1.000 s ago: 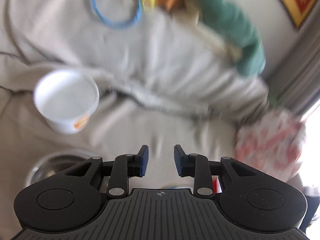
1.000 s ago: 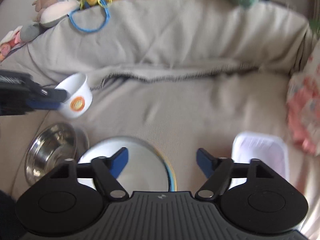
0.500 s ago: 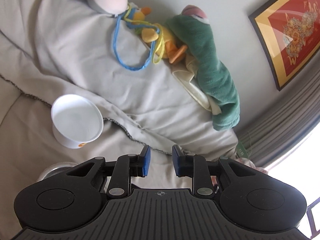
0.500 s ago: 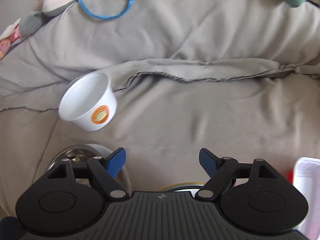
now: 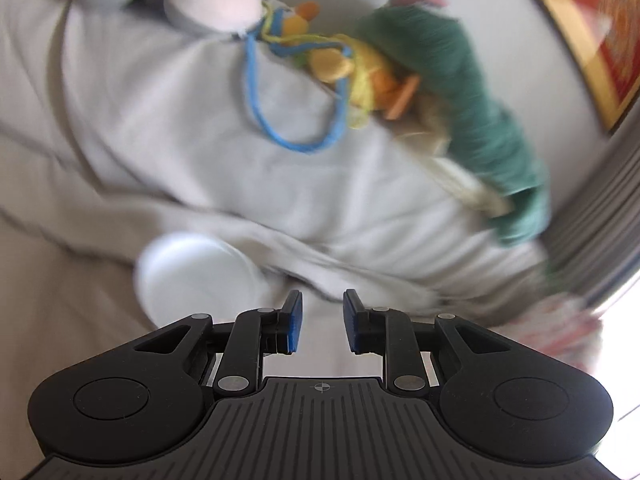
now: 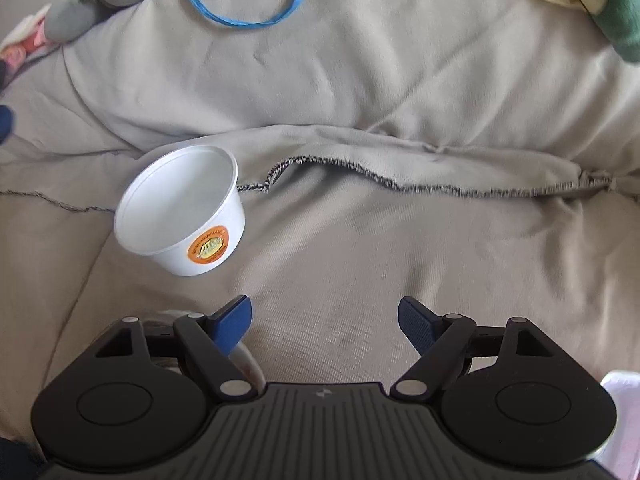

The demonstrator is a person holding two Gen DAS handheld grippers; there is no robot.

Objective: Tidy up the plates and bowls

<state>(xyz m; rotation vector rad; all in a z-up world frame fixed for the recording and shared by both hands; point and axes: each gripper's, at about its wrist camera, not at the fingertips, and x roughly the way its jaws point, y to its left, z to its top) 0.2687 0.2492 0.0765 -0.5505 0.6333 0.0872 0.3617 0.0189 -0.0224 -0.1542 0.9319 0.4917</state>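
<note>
A white plastic bowl [image 6: 182, 210] with an orange round label stands tilted on the beige sofa seat, left of centre in the right wrist view. It shows blurred in the left wrist view [image 5: 196, 276], just ahead and left of my left gripper [image 5: 322, 326]. The left jaws stand a narrow gap apart with nothing between them. My right gripper [image 6: 324, 322] is wide open and empty, below and right of the bowl. A sliver of a metal bowl [image 6: 244, 358] shows behind the right gripper's left finger.
The sofa backrest [image 6: 360, 80] carries plush toys, a blue cord loop [image 6: 244, 4] and a green cloth [image 5: 480, 120]. A white container's corner [image 6: 622, 392] sits at the lower right. A framed picture [image 5: 600, 32] hangs on the wall. A pink patterned cushion [image 5: 560, 332] lies right.
The right gripper moved forward and closer to the white bowl; the plate and most of the metal bowl dropped out of view. The left view swung, and the bowl now sits nearer its fingers.
</note>
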